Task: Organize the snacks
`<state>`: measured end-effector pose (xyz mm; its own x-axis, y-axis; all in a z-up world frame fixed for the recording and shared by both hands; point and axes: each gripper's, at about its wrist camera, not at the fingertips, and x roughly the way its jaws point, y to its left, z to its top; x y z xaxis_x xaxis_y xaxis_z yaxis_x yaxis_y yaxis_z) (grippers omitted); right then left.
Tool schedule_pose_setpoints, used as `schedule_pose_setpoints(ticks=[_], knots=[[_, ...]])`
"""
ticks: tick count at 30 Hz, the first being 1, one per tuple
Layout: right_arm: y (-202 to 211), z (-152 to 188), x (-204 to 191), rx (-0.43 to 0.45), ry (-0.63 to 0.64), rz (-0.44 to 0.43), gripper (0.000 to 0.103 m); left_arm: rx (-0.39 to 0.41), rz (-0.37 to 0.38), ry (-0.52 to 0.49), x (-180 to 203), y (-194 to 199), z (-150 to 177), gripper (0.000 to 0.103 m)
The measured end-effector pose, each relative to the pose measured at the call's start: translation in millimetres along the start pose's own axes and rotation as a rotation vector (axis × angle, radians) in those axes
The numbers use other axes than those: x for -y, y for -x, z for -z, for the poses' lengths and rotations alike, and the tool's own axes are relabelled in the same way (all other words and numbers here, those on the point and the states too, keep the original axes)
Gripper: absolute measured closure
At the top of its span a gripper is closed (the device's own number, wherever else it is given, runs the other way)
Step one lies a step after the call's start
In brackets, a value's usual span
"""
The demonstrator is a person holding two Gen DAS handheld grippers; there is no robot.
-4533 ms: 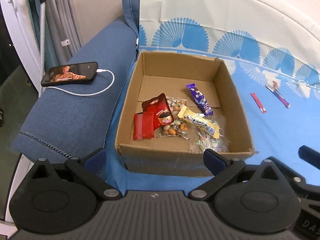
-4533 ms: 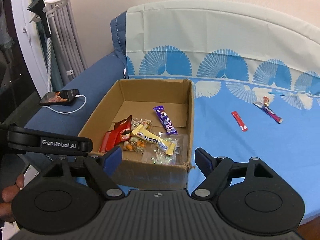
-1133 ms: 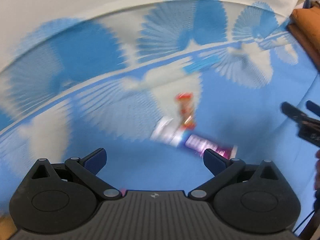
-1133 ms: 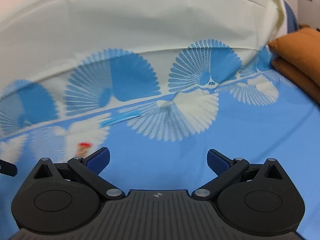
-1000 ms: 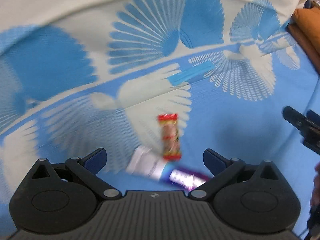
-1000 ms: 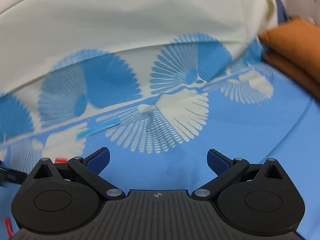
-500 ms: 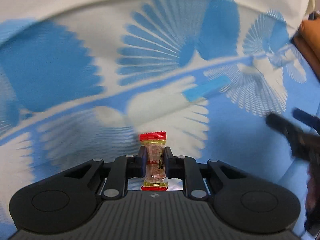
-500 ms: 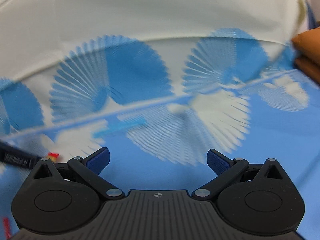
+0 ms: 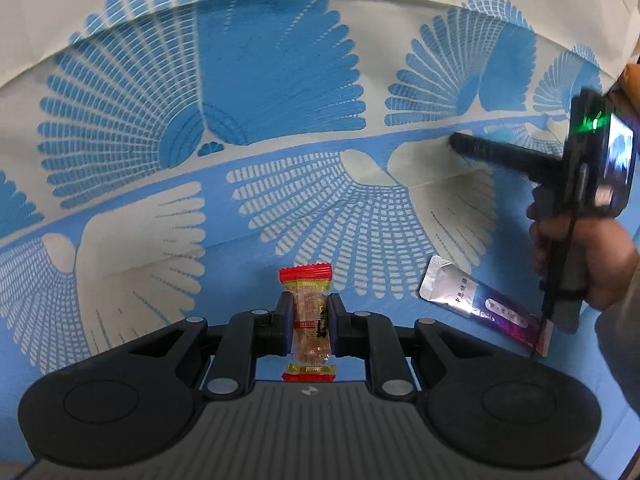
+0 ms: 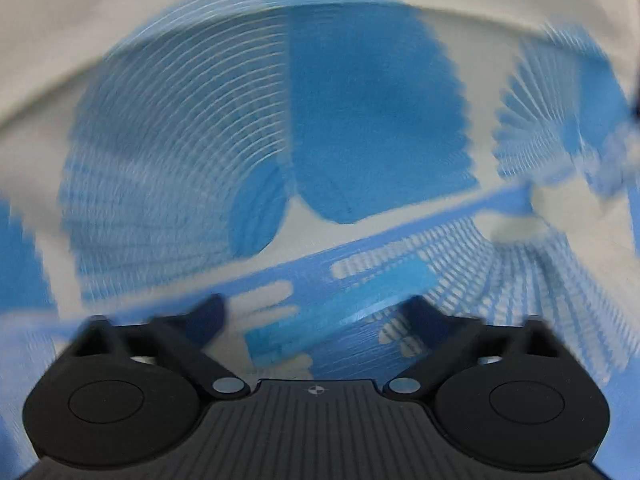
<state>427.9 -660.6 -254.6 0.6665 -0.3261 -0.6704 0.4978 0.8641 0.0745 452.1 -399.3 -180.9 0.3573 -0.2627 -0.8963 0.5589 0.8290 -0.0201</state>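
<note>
Left tongs (image 9: 308,316) clamped on candy (image 9: 310,322), sachet (image 9: 482,304) at three o'clock, right tongs (image 10: 316,316) blurred, parted, just narrowing over blue strip (image 10: 340,308), open sheet (image 9: 160,240) around.

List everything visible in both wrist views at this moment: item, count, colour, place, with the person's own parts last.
Small snack bar: one, clear wrapper with red ends, clamped in the left gripper.
Sachet: one, silver and purple, lying on the cloth right of the left gripper.
Light blue strip: one, blurred, on the cloth between the right gripper's fingers, which have just been closing.
Cloth: one, blue with white fan pattern.
Brown object: one, at the right edge, unclear.
Left gripper: black, shut on the bar.
Right gripper: black, open.
Hand: one, holding the right gripper's handle.
</note>
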Motion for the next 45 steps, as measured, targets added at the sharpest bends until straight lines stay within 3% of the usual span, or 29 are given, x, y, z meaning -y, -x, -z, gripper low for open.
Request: schedule_pose_setpoints(ticks=[1, 2, 4, 6, 10, 17, 22, 30, 37, 45], knots=[[3.3, 1.9, -2.9, 0.019, 0.033, -0.023, 0.058, 0.001, 0.007, 0.009, -2.2, 1.8, 0.2, 0.084], [6.5, 1.6, -2.0, 0.028, 0.034, -0.071, 0.093, 0.004, 0.013, 0.014, -3.9, 4.1, 0.7, 0.084], [10.7, 0.6, 1.8, 0.02, 0.01, -0.071, 0.099, 0.012, 0.017, 0.022, -5.3, 11.0, 1.7, 0.084], [23.5, 1.8, 8.5, 0.062, -0.014, -0.069, 0.099, 0.023, 0.022, 0.022, -3.3, 18.7, 2.7, 0.084], [70.5, 7.0, 22.5, 0.175, -0.042, -0.189, 0.099, 0.052, 0.047, 0.025, 1.7, 42.6, 8.5, 0.084], [193.3, 54.2, 29.6, 0.139, -0.03, -0.261, 0.099, 0.116, 0.105, 0.071, 3.3, 116.9, 53.8, 0.084], [303.8, 111.4, 29.8, 0.123, -0.037, -0.272, 0.099, 0.164, 0.144, 0.067, 11.6, 186.2, 112.2, 0.084], [447.2, 187.4, -1.2, 0.012, -0.058, -0.326, 0.099, 0.216, 0.122, 0.103, 26.0, 278.9, 213.5, 0.084], [534.3, 223.0, -45.4, -0.033, 0.031, -0.424, 0.099, 0.167, 0.063, 0.122, 26.7, 335.9, 304.8, 0.084], [610.6, 259.8, -98.9, -0.063, 0.139, -0.547, 0.099, 0.155, -0.004, 0.188, -4.6, 384.8, 387.6, 0.084]])
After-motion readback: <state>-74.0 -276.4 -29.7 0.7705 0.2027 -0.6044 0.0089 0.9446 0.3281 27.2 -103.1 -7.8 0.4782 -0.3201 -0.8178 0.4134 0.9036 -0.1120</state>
